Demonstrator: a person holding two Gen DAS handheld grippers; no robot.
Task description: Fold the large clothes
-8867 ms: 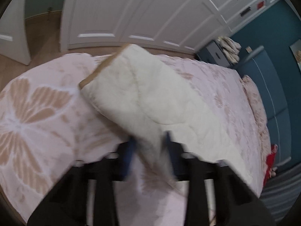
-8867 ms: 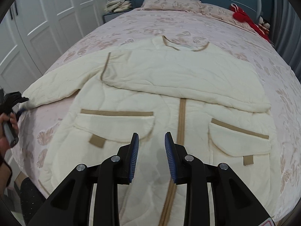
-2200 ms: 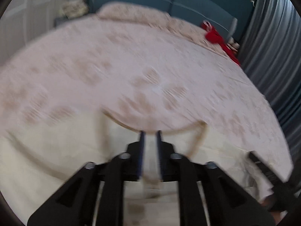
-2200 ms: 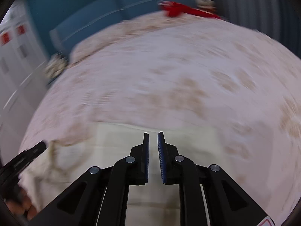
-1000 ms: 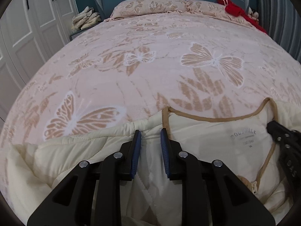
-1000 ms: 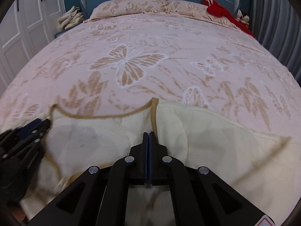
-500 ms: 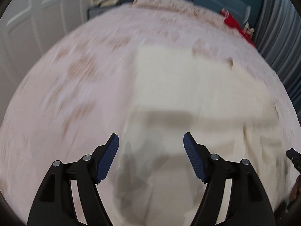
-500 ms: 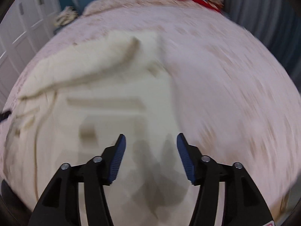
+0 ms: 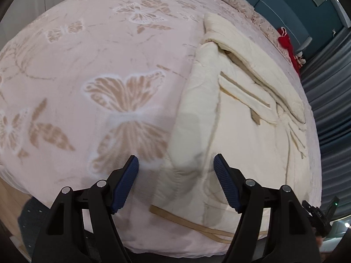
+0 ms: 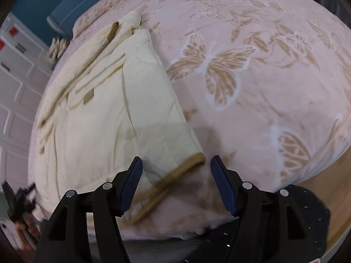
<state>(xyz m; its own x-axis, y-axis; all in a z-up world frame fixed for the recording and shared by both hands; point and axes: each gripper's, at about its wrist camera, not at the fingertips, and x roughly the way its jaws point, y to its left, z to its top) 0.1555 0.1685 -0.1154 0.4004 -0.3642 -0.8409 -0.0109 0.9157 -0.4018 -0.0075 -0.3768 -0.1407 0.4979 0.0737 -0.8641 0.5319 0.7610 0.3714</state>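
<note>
Both grippers are spread wide and hold nothing. In the left wrist view the left gripper (image 9: 176, 183) fills the bottom centre of the frame, its blue-padded fingers (image 9: 125, 182) far apart above the near edge of the cream quilted jacket (image 9: 237, 118). The jacket lies on the bed (image 9: 92, 50) and takes up the right half of that frame — a tan-trimmed pocket flap (image 9: 243, 89) sits right of centre, a folded sleeve (image 9: 258, 65) runs from top centre toward the right edge, and a tan hem band (image 9: 190, 222) crosses the bottom between the fingers. A butterfly-patterned pink cover spreads over the left half. A red item (image 9: 287, 43) lies at the upper right beside the teal headboard (image 9: 283, 4).

In the right wrist view the right gripper (image 10: 176, 183) is likewise wide open at bottom centre, with the jacket's tan-edged corner (image 10: 186, 164) lying between the finger pads, apart from both. Here the jacket (image 10: 98, 109) covers the left half of the frame, the bare cover the right half. The other gripper shows small and blurred at the lower left edge, and white cabinet doors (image 10: 15, 83) stand along the left.
</note>
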